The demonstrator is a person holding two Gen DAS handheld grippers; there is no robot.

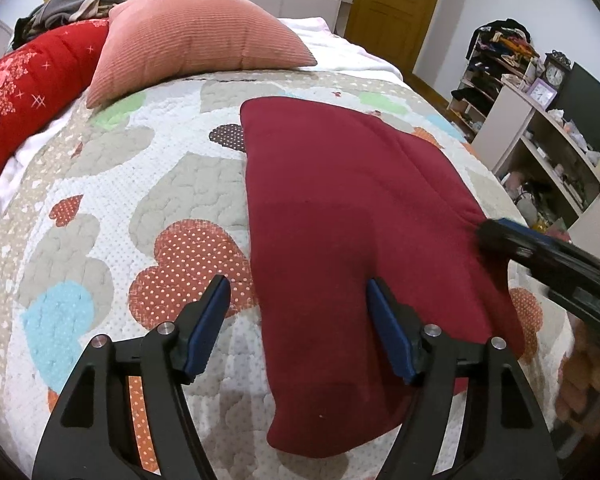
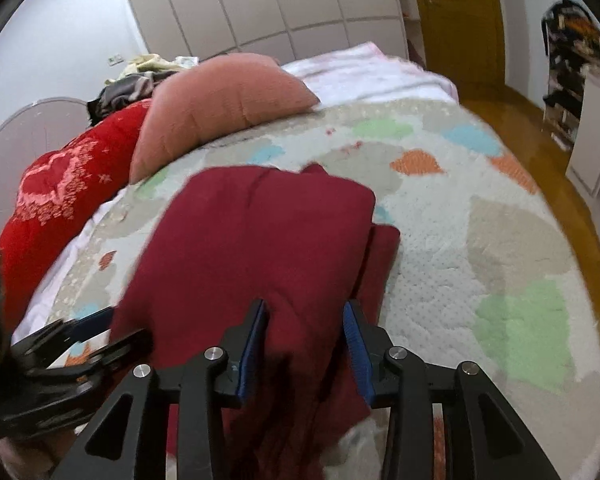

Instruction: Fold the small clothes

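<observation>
A dark red garment (image 1: 340, 208) lies folded lengthwise on the patterned quilt (image 1: 140, 184); it also shows in the right wrist view (image 2: 256, 248). My left gripper (image 1: 298, 296) is open and empty, low over the garment's near left edge. My right gripper (image 2: 305, 320) is open, its jaws apart over the garment's near edge, with cloth bunched between and below them. In the left wrist view the right gripper (image 1: 496, 236) touches the garment's right edge. The left gripper (image 2: 100, 332) shows at the garment's left edge in the right wrist view.
A pink cushion (image 1: 196, 36) and a red padded blanket (image 1: 24, 92) lie at the far side of the bed, with a pile of clothes (image 1: 72, 4) behind. Shelves with clutter (image 1: 548, 136) stand to the right, beside a wooden door (image 1: 396, 4).
</observation>
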